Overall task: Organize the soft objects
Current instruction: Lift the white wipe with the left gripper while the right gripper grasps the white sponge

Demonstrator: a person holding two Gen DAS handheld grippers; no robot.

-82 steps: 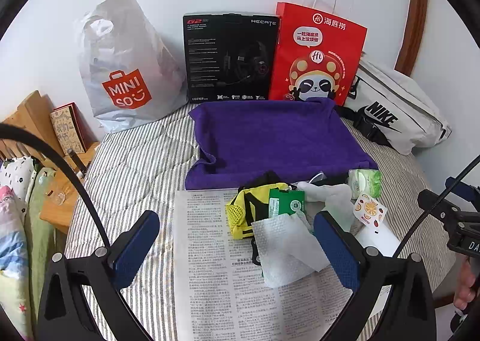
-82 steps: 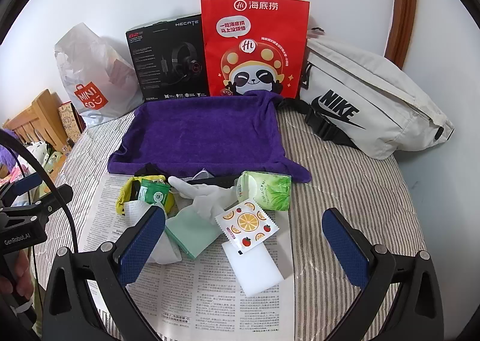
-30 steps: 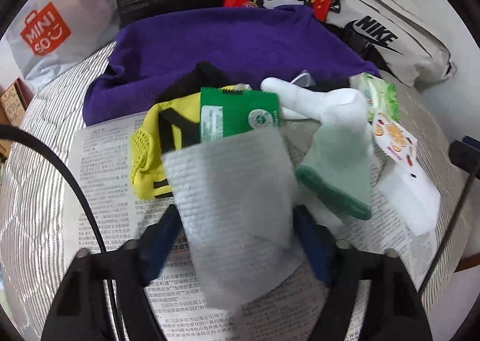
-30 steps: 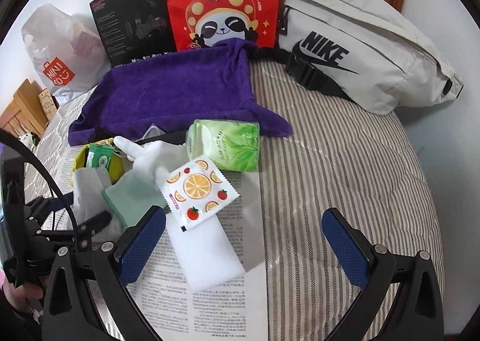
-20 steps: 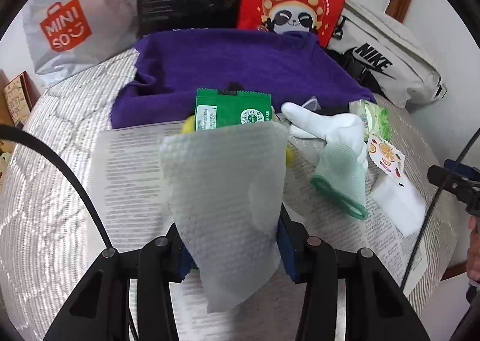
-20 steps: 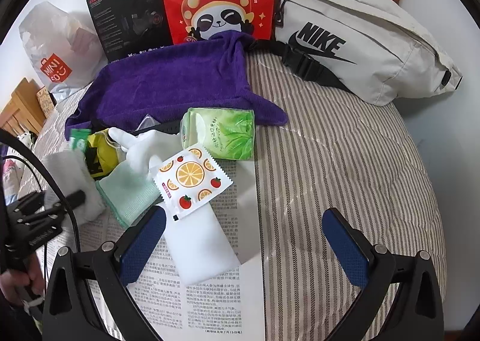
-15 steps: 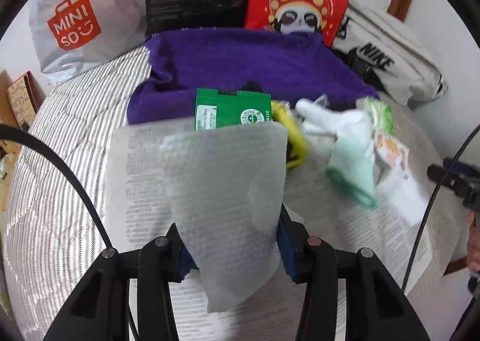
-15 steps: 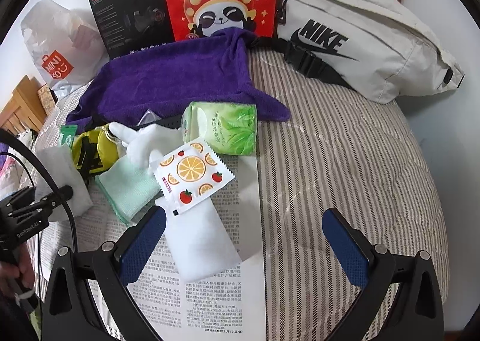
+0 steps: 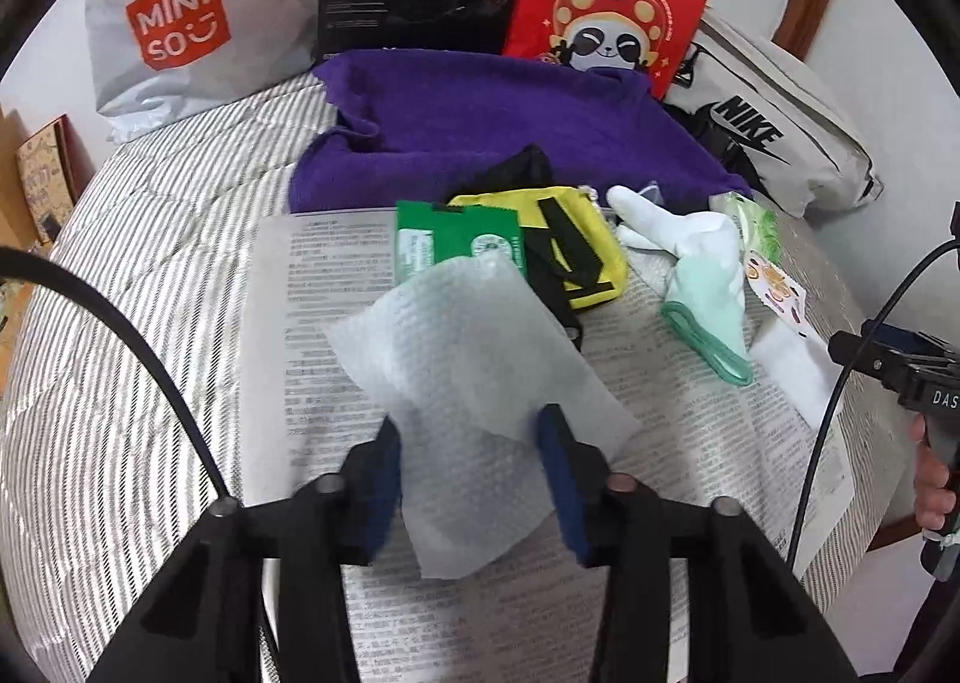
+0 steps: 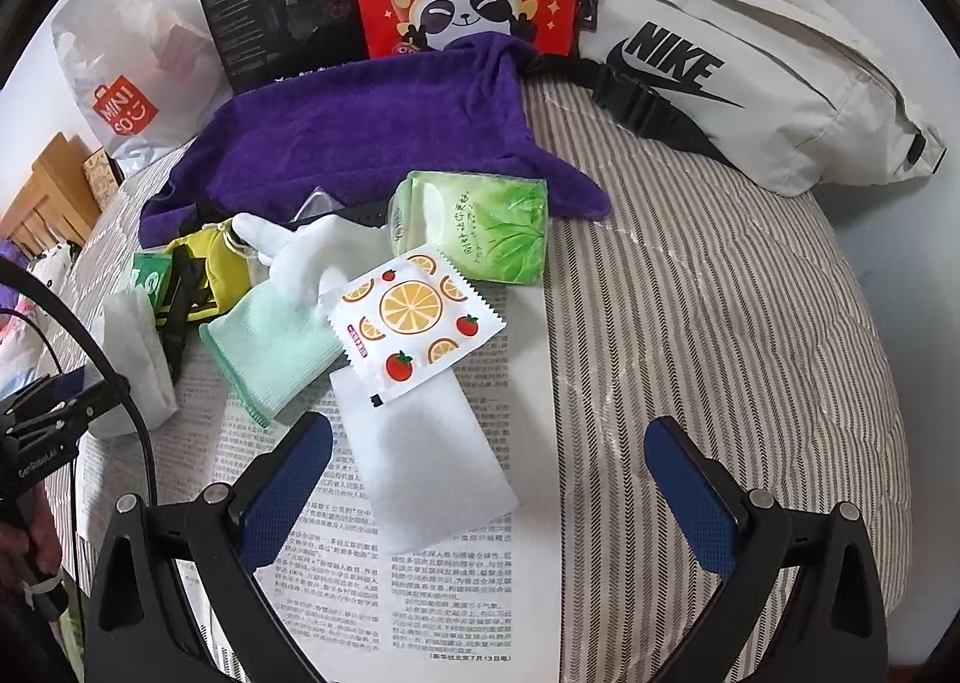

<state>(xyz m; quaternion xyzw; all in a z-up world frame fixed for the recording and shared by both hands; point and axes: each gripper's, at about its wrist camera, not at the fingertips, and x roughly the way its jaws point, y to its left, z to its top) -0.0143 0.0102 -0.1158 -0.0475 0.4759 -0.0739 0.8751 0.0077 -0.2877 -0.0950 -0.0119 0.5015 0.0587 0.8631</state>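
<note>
Surface: a bed (image 10: 720,323) covered by a grey-and-white striped quilt.
Centre to 6 o'clock: a newspaper sheet (image 10: 420,581) is spread flat on the quilt.
12 o'clock: a purple towel (image 10: 360,143) is laid out, its near edge meeting the newspaper.
2 o'clock: a white Nike waist bag (image 10: 750,83) is rested on the quilt.
10 o'clock: a Miniso plastic bag (image 9: 180,23) is stood at the bed's far edge.

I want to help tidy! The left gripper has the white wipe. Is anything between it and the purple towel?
Yes. The left gripper holds the white wipe over the newspaper. Between it and the purple towel lie the green packet and the yellow-and-black pouch.
</note>
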